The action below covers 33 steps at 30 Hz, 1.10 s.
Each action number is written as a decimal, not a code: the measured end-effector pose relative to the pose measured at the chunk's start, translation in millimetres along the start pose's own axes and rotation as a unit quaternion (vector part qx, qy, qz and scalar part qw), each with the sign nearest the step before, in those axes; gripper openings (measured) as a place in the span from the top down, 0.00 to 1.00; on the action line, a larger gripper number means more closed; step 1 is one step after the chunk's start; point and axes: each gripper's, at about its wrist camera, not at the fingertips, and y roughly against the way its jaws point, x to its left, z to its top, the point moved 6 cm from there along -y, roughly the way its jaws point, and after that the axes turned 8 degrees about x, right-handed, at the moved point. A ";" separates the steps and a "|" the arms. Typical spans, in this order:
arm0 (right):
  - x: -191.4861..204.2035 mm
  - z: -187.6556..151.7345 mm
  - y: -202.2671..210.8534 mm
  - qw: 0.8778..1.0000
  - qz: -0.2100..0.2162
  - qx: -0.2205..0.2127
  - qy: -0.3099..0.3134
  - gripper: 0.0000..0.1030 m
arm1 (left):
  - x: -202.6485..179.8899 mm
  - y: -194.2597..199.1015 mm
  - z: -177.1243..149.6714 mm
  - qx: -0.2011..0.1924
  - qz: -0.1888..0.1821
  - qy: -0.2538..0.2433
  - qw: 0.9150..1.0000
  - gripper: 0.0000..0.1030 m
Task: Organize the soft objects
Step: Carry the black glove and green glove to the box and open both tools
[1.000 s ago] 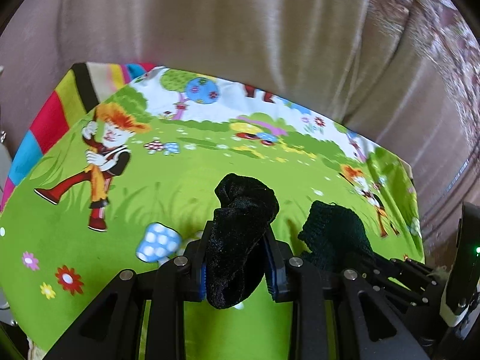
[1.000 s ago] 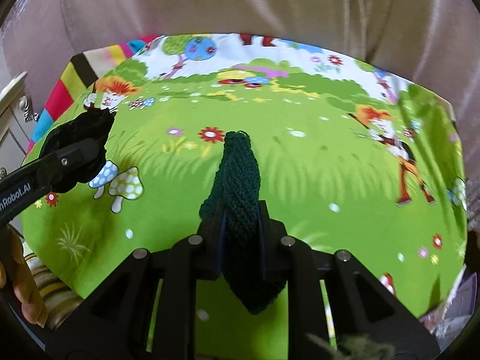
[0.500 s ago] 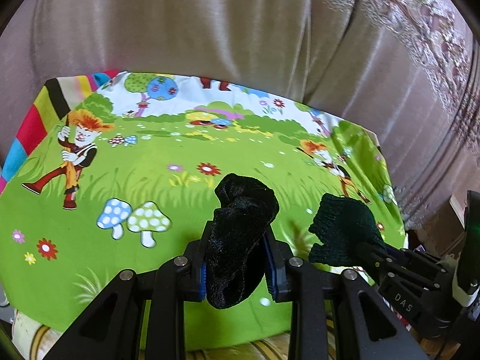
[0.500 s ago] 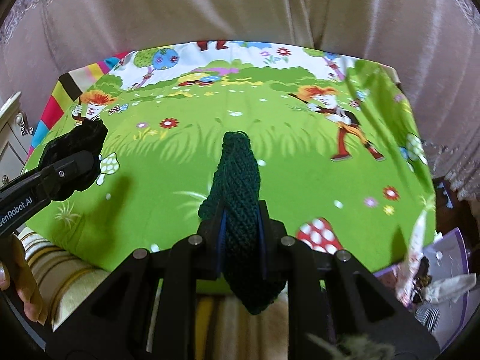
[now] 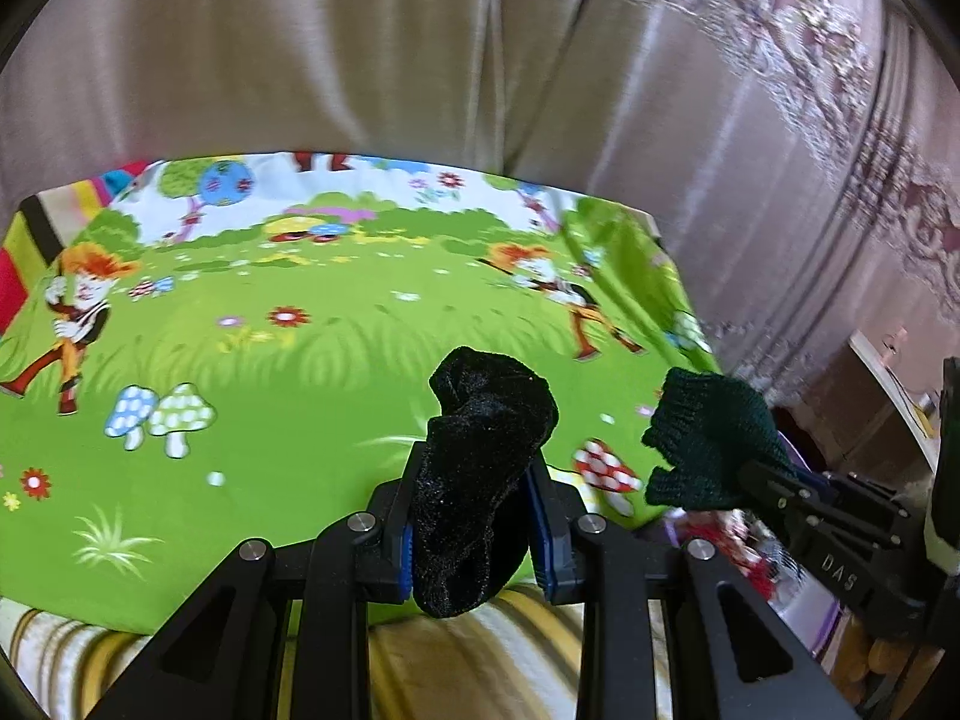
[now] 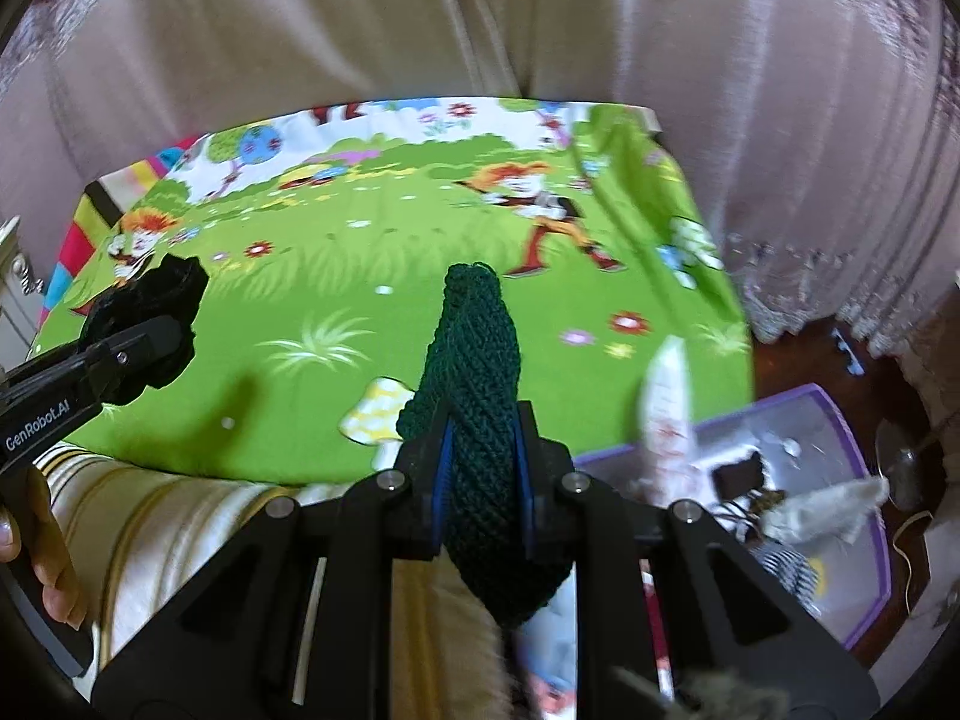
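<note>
Left wrist view: left gripper point(image 5: 477, 531) clamped on black fuzzy velvet sock point(image 5: 480, 480), blue pads pressing both sides, gap narrow. Sock long axis running up-down in frame, bunched cuff end poking up above the fingers at centre, toe end hanging below the jaws at lower centre. Held above near edge of green cartoon-print cloth point(image 5: 288, 396) with mushrooms, flowers and orange-haired figures. Dark green knitted sock point(image 5: 708, 444) at right centre, in the right gripper point(image 5: 744, 474) coming in from lower right; ribbed cuff end pointing toward upper left. Beige pleated curtain point(image 5: 360, 60) filling the top.

Right wrist view: right gripper point(image 6: 480, 480) pinched nearly shut on the dark green knitted sock point(image 6: 480, 420), blue pads tight against the knit. Long axis vertical in frame, narrow end pointing up at centre, wider end drooping below the jaws at lower centre. Positioned over near edge of the green cloth point(image 6: 360, 276). Left gripper point(image 6: 144, 348) entering from left edge, black sock point(image 6: 162, 300) bunched at its tip, centre left. Fingers point(image 6: 54, 576) of a hand at lower left around the handle. Purple-rimmed clear plastic bin point(image 6: 864, 468) at lower right, with white fluffy items inside, blurred. Striped cream and yellow fabric point(image 6: 156, 504) below cloth edge.
</note>
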 end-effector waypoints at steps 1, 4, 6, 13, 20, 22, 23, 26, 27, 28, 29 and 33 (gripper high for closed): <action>-10.2 -3.0 4.1 1.000 -0.005 -0.001 -0.007 0.79 | -7.3 -0.3 -1.2 0.001 -0.004 -0.006 1.000 0.71; -39.6 -11.8 15.7 0.999 -0.021 -0.002 -0.027 0.79 | -28.5 -0.5 -5.1 0.006 -0.018 -0.020 1.000 0.71; -56.6 -17.2 22.8 0.999 -0.028 -0.004 -0.040 0.79 | -43.2 -1.0 -7.5 0.011 -0.028 -0.028 0.999 0.71; -107.0 -36.8 34.5 0.996 -0.043 -0.002 -0.080 0.79 | -92.8 -6.1 -18.6 0.029 -0.061 -0.064 0.996 0.71; -154.5 -61.2 35.3 0.990 -0.063 0.009 -0.123 0.79 | -131.9 -11.6 -29.0 0.045 -0.075 -0.100 0.991 0.71; -170.1 -68.3 36.1 0.988 -0.071 0.011 -0.138 0.79 | -143.5 -13.9 -32.5 0.050 -0.081 -0.109 0.989 0.71; -176.9 -71.2 36.7 0.987 -0.075 0.012 -0.144 0.79 | -149.5 -15.3 -34.3 0.054 -0.086 -0.113 0.988 0.71; -194.5 -79.3 37.8 0.983 -0.089 0.017 -0.160 0.78 | -168.0 -19.3 -40.8 0.065 -0.097 -0.127 0.985 0.71; -200.3 -82.6 38.1 0.982 -0.093 0.018 -0.165 0.78 | -174.8 -21.0 -43.8 0.071 -0.104 -0.130 0.983 0.71; -204.9 -85.2 38.3 0.981 -0.098 0.019 -0.168 0.77 | -182.3 -23.1 -47.4 0.078 -0.110 -0.135 0.982 0.71; -208.7 -87.2 38.5 0.980 -0.103 0.019 -0.170 0.77 | -187.8 -24.5 -49.9 0.082 -0.114 -0.139 0.980 0.71; -223.6 -93.9 39.4 0.976 -0.118 0.020 -0.182 0.77 | -213.6 -31.1 -59.5 0.093 -0.128 -0.158 0.975 0.71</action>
